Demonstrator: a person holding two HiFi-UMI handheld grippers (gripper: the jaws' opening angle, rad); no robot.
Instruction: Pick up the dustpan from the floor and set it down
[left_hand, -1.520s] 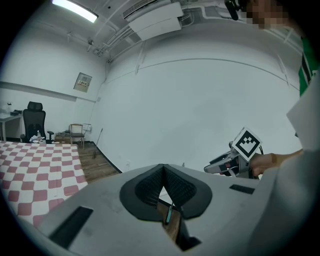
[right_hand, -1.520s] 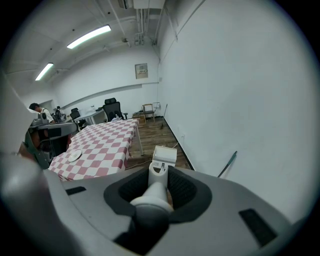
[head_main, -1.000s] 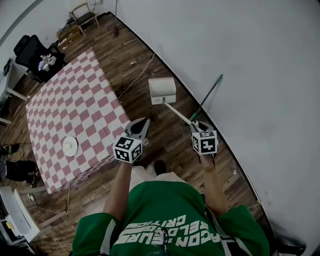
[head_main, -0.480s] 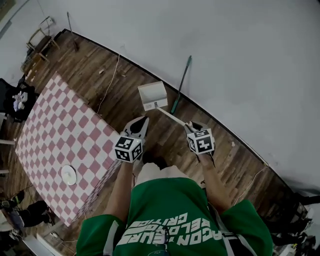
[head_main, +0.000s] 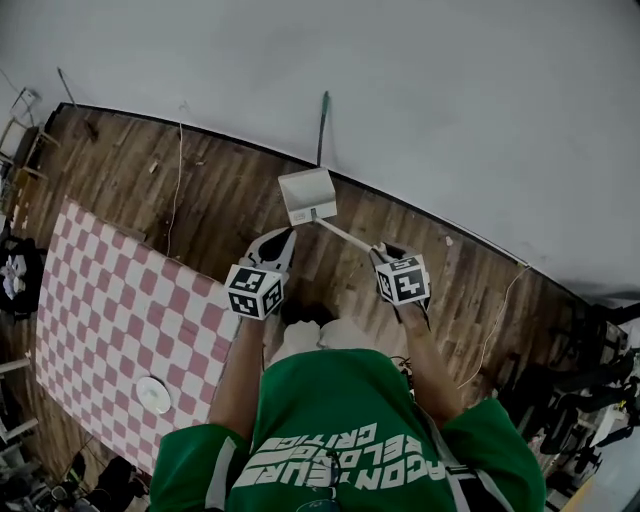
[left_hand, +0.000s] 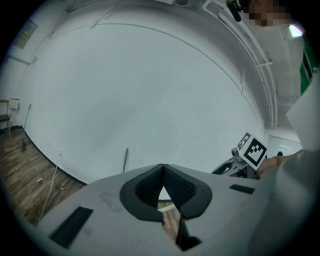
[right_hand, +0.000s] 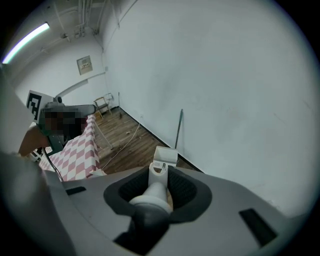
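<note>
1. While the person stands near the floor's edge by the white wall, the head view shows the right gripper (head_main: 384, 252) clamped on the long handle (head_main: 345, 235) of the white dustpan (head_main: 307, 194). The pan reaches out ahead over the wooden floor (head_main: 200, 190), close to the wall. Gripping the handle's near end probably holds the pan away from the person's legs. The left gripper (head_main: 284, 240) points the same way just beside it, touching nothing, apart from the checked worktop (head_main: 110, 300).
2. Seen in the left gripper view, that gripper's jaws meet at the tips with nothing between them. One grip seems enough for so light a thing, so this hand is spare. A green pole (left_hand: 125, 160) leans against the wall ahead.
3. Seen in the right gripper view, the pads press on either side of the rounded handle, and the pan sits beyond them above the floorboards. The gripper tilts downward, which suits lowering the pan. Whether it touches the floor I cannot tell.
</note>
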